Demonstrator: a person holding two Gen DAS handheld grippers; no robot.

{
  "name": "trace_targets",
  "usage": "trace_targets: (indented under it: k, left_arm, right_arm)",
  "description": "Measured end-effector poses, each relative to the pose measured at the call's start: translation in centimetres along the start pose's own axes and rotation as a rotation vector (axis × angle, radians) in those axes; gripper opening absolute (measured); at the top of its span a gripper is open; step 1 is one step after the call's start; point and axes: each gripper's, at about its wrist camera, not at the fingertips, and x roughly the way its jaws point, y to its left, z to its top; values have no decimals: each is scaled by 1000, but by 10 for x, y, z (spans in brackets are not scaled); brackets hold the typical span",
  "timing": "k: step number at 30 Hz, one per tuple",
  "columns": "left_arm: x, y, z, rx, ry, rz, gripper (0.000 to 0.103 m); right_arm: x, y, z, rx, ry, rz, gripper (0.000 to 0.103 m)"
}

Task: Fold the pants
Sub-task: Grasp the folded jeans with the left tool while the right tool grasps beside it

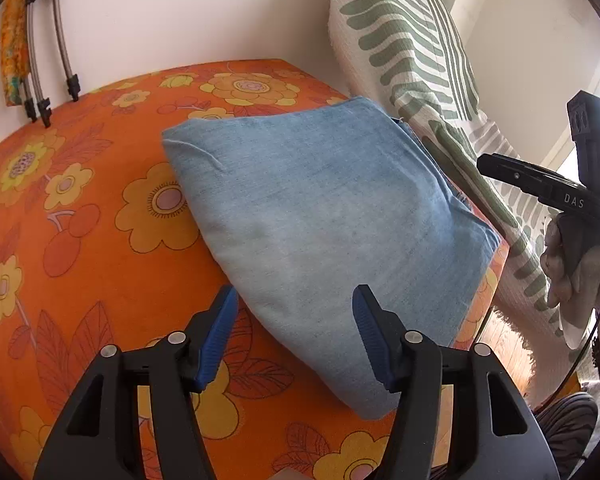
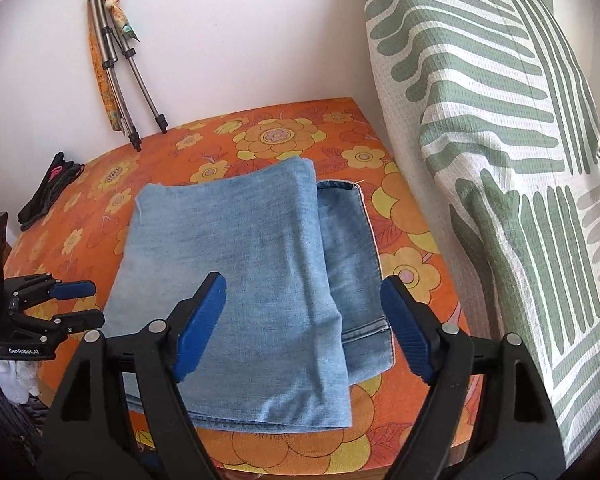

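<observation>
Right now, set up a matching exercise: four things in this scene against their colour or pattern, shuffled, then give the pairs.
Things:
1. folded pants
2. bed cover
3. tripod
4. hanging cloth

Colour or pattern:
A. white with green stripes
B. orange with yellow flowers
C. silver legs with black feet
D. light blue denim

Pairs: 1-D, 2-B, 3-C, 4-A
</observation>
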Motion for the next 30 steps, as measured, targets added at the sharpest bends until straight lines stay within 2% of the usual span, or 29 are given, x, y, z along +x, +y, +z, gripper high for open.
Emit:
trace_targets:
  k: [1, 3, 5, 8, 12, 14, 16, 18, 20, 22, 23, 25, 26, 27, 30]
  left_arm:
    - [1, 6, 3, -26, -9, -2, 67]
    - [8, 16, 10, -83, -7, -18, 69]
    - [18, 26, 16, -139, 5, -43, 70]
    - [34, 37, 25, -187, 20, -39, 70]
    - [48, 53, 32, -272, 36, -56, 70]
    - [52, 54, 36, -270, 32, -50, 70]
    - [57, 52, 40, -254, 28, -52, 70]
    - [61, 50, 44, -238, 10, -41, 70]
    - [63, 51, 47, -248, -8, -44, 70]
    - [66, 51, 49, -261, -27, -55, 69]
    - [68, 50, 50, -260, -36, -56, 68]
    - [71, 46, 51, -247, -41, -42, 42]
    - [71, 45, 51, -253, -46, -48, 36]
    - [71, 45, 51, -263, -46, -65, 21]
    - [67, 42, 52, -273, -64, -73, 15]
  right_arm:
    - [2, -5, 6, -22, 10, -10, 98]
    - [13, -20, 17, -35, 30, 10, 101]
    - [37, -35, 24, -1, 91, 61, 102]
    - [77, -54, 30, 69, 173, 130, 102]
    - [112, -63, 30, 103, 211, 239, 101]
    - [123, -62, 30, 110, 225, 302, 101]
    - [136, -56, 29, 85, 251, 304, 103]
    - [140, -44, 29, 28, 241, 313, 103]
    - [141, -36, 31, 1, 231, 323, 96]
    - [142, -29, 32, -6, 240, 354, 71]
    - [142, -26, 32, -6, 250, 356, 70]
    - [139, -23, 33, -13, 247, 344, 59]
    - [137, -22, 33, -14, 242, 339, 55]
    - [135, -22, 34, -11, 238, 329, 49]
    - [127, -22, 35, 5, 221, 307, 32]
